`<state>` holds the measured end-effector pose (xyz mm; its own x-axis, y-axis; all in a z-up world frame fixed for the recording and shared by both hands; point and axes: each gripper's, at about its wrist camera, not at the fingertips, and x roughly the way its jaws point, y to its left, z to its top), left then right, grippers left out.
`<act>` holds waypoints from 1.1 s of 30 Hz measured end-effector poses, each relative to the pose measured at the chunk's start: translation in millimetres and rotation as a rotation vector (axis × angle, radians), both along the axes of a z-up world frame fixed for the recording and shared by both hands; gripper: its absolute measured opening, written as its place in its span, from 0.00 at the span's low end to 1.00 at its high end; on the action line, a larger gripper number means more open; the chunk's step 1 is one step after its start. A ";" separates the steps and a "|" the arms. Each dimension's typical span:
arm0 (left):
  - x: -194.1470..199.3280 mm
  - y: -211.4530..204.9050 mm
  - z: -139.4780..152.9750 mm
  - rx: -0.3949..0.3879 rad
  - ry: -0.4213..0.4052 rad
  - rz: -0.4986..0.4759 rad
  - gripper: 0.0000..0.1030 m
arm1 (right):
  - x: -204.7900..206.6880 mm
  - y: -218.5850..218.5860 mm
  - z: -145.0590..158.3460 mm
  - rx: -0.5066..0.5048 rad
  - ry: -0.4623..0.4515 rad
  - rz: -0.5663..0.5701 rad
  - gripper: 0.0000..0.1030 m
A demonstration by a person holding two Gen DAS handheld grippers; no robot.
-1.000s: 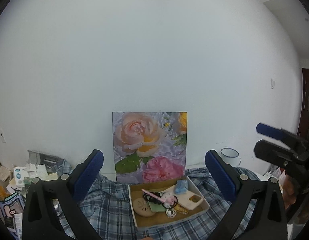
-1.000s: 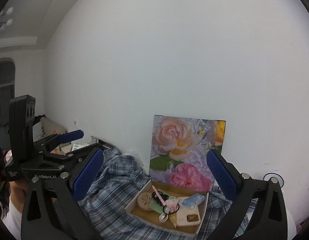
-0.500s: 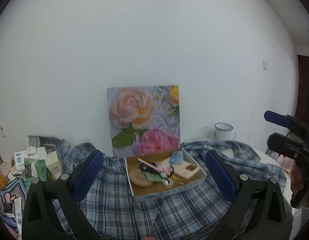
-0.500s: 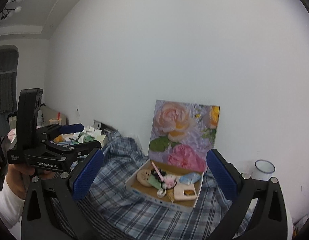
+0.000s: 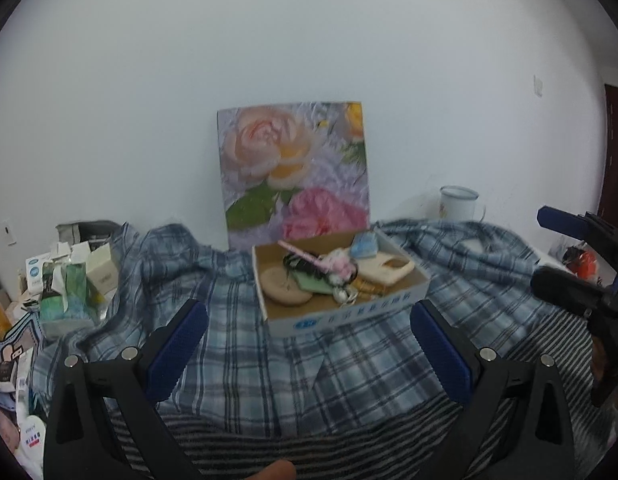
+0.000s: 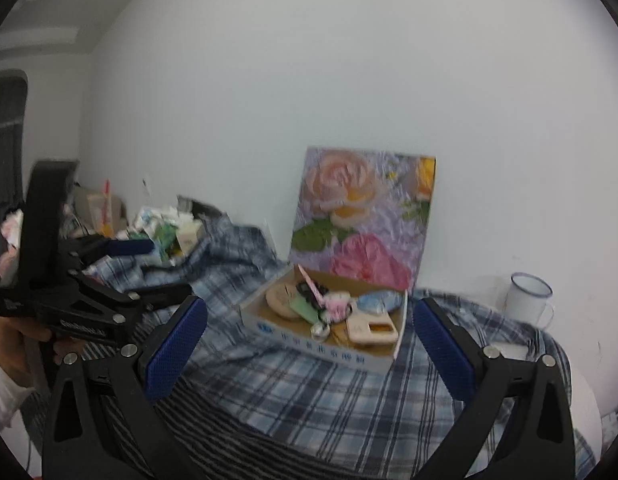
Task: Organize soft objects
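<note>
A blue plaid shirt (image 5: 349,364) lies spread over a striped cloth (image 5: 349,452) on the table; it also shows in the right wrist view (image 6: 309,392). An open cardboard box (image 5: 349,320) of small items sits on the shirt, seen too in the right wrist view (image 6: 321,344). My left gripper (image 5: 309,352) is open and empty above the shirt, in front of the box. My right gripper (image 6: 309,348) is open and empty, near the box. Each gripper shows at the other view's edge: the right gripper (image 5: 577,260) and the left gripper (image 6: 109,280).
A flower painting (image 5: 293,172) leans on the white wall behind the box. A white enamel mug (image 5: 457,204) stands at the back right. Cartons and packets (image 5: 69,280) are heaped at the left.
Both cameras have tilted down and come closer to the table. The box and shirt now sit higher and larger in view. Both grippers stay open.
</note>
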<state>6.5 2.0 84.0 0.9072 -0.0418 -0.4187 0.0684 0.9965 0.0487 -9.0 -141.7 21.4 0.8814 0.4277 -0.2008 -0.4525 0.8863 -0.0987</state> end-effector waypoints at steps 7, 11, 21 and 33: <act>6.3 4.8 -29.0 0.009 0.034 0.001 1.00 | 14.0 7.2 -34.9 -0.015 0.092 0.012 1.00; 9.9 2.6 -42.6 0.040 0.045 0.002 1.00 | 21.4 9.8 -44.9 -0.030 0.116 0.006 1.00; 31.7 1.8 -74.5 0.060 0.160 0.027 1.00 | 43.6 10.7 -72.8 -0.034 0.234 0.005 1.00; 30.0 1.8 -76.7 0.058 0.159 0.039 1.00 | 55.3 10.2 -80.0 -0.036 0.311 -0.026 1.00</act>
